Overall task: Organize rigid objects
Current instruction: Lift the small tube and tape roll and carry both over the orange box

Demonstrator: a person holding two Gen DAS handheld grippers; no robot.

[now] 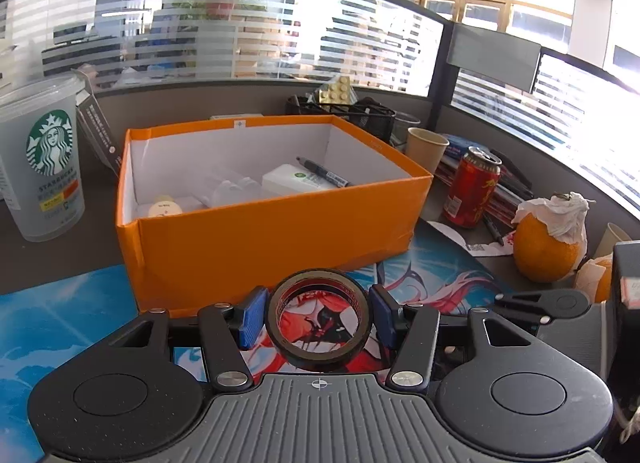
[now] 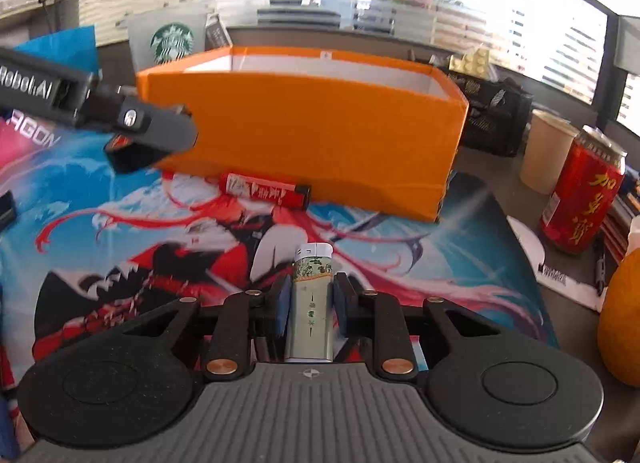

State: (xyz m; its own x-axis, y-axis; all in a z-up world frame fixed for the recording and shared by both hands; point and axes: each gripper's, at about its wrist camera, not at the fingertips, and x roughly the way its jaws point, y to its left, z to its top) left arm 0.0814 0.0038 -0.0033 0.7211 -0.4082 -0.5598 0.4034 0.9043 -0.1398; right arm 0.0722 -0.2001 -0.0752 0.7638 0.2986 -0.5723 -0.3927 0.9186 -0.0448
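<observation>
A black tape roll [image 1: 318, 326] sits clamped between the left gripper's [image 1: 318, 317] blue pads, just short of the orange box [image 1: 276, 235]. The right gripper [image 2: 311, 303] squeezes a pale green lighter [image 2: 311, 303] over the picture mat [image 2: 120, 247]. A red lighter [image 2: 264, 189] lies against the box's front wall.

Left gripper [image 1: 319, 317]: both blue pads [image 1: 253, 317] are set against opposite sides of a roll of black tape [image 1: 319, 323], which is clamped between them with its open ring tilted toward the camera. The fingers point forward, roughly level.

Right gripper [image 2: 311, 299]: the jaws are drawn narrow, with both pads [image 2: 283, 305] pressed against the sides of a green-patterned lighter [image 2: 311, 303]. The lighter lies lengthwise along the fingers, its white cap end projecting past the fingertips. In the right wrist view, the left gripper appears at upper left.
</observation>
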